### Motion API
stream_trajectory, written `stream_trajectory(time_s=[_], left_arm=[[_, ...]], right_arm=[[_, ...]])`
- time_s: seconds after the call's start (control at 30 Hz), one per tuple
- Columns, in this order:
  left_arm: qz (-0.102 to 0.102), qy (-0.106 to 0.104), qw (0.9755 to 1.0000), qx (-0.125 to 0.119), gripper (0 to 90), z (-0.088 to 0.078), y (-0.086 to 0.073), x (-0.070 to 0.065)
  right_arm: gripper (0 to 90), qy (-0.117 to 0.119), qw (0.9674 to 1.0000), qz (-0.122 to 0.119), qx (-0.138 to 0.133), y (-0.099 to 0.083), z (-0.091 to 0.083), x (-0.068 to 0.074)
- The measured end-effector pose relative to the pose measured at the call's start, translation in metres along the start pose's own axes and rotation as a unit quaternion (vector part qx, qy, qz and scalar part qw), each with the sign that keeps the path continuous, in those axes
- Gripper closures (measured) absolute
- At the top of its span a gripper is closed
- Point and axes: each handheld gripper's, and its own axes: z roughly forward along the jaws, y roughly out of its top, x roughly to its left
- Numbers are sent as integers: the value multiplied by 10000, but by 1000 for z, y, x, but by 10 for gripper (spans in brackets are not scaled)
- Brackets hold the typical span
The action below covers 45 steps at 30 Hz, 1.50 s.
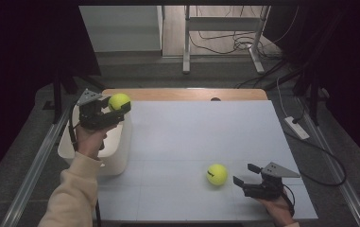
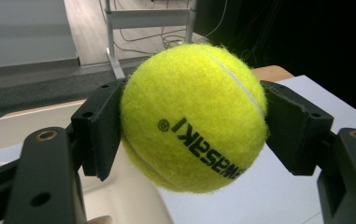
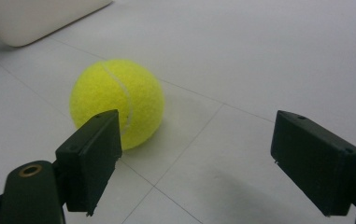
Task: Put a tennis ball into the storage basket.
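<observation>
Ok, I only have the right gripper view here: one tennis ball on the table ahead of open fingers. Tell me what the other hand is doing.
Observer: The left gripper is shut on a second tennis ball, held over the white bin at the table's left edge.
Operator: Confirm the grip is square.
Observer: In the left gripper view the fingers press opposite sides of the held ball, printed brand name facing the camera.
Operator: Say where my ball sits on the table.
Observer: From the high view, the loose ball lies near the front right of the white table top, just left of the right gripper, apart from the bin.
</observation>
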Motion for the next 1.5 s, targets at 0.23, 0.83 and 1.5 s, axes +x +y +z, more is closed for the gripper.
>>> stream_trajectory(time_s=[0.23, 0.83, 1.5], left_arm=[[-73, 169, 9998, 77, 273, 1, 0, 10], [-303, 599, 9966, 473, 273, 9, 0, 45], [-440, 917, 9904, 935, 272, 23, 2, 75]], right_arm=[[163, 9, 10000, 8, 2, 0, 0, 0], [163, 7, 10000, 7, 1, 0, 0, 0], [163, -1, 10000, 11, 21, 0, 1, -1]])
